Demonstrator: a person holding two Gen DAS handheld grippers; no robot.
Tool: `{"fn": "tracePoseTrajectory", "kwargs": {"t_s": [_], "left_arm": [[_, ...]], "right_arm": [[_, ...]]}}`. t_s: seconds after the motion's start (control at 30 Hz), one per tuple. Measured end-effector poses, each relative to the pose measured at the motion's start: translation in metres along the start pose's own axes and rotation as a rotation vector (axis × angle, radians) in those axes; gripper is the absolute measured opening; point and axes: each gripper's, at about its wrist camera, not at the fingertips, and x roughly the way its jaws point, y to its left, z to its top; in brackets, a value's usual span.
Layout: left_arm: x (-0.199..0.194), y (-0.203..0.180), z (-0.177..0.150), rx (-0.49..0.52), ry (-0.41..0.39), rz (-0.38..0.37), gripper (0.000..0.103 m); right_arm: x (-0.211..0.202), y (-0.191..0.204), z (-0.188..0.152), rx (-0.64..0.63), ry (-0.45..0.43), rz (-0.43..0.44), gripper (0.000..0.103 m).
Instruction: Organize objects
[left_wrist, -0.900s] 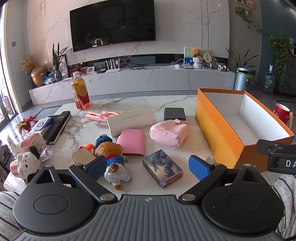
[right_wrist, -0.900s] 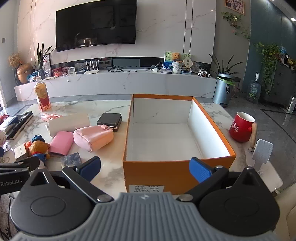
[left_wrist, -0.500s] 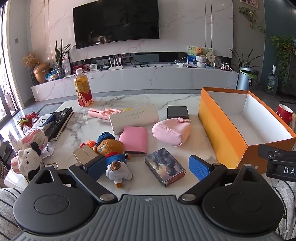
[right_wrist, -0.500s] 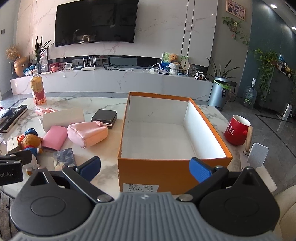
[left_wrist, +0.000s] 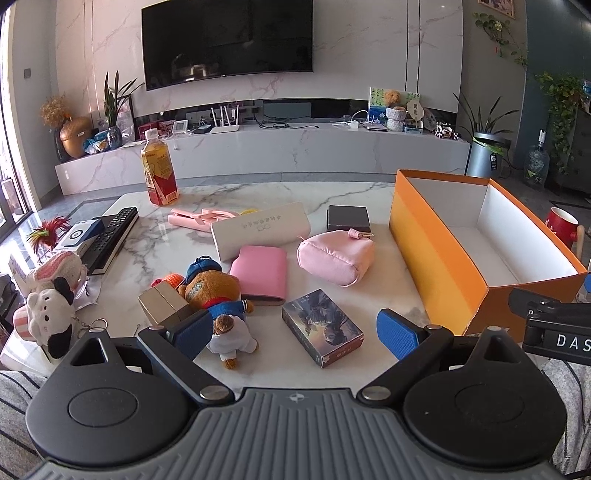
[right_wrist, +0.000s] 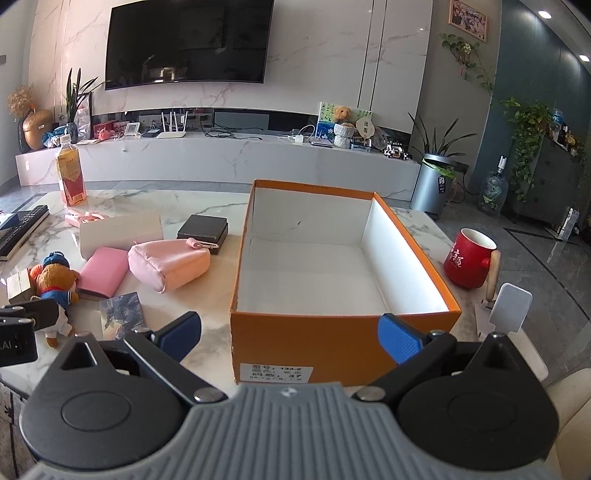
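A white marble table (left_wrist: 332, 206) fills a living room; behind it a wall-mounted television (left_wrist: 227, 38) hangs on marble panelling above a long low console (left_wrist: 295, 147). From the left: a remote (left_wrist: 110, 240) at the table edge, a tea bottle (left_wrist: 159, 168) upright at the back, a plush bear (left_wrist: 214, 291), a pink wallet (left_wrist: 260, 273), a card box (left_wrist: 321, 326), a pink pouch (left_wrist: 336, 256). Further right stands the orange box (right_wrist: 343, 336), its white inside bare, with a red mug (right_wrist: 469, 258) beside it. The left gripper (left_wrist: 295, 330) hovers wide open, holding nothing; the right gripper (right_wrist: 290, 332) likewise.
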Motion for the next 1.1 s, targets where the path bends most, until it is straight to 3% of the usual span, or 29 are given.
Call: {"fn": "tracePoseTrajectory", "kwargs": {"t_s": [0.23,0.43,0.57,0.73,0.83,0.93,1.1], "left_arm": [[0.000,0.001,0.000,0.001,0.003,0.006,0.103],[0.000,0.020,0.005,-0.003,0.026,0.051,0.103],[0.006,0.052,0.008,-0.075,0.067,0.076,0.103],[0.025,0.095,0.010,-0.221,0.140,0.102,0.103],[0.032,0.111,0.010,-0.281,0.171,0.106,0.103],[0.036,0.113,0.010,-0.277,0.201,0.110,0.103],[0.046,0.110,0.011,-0.228,0.223,0.116,0.103]], "right_arm": [[0.002,-0.001,-0.001,0.013,0.004,0.029,0.102],[0.004,0.001,0.005,0.051,-0.009,0.208,0.102],[0.013,0.024,0.012,-0.031,-0.004,0.285,0.102],[0.051,0.067,0.017,-0.106,0.107,0.470,0.102],[0.088,0.095,0.012,-0.152,0.210,0.502,0.102],[0.124,0.115,0.006,-0.162,0.299,0.537,0.102],[0.164,0.128,0.005,-0.152,0.324,0.514,0.101]]}}
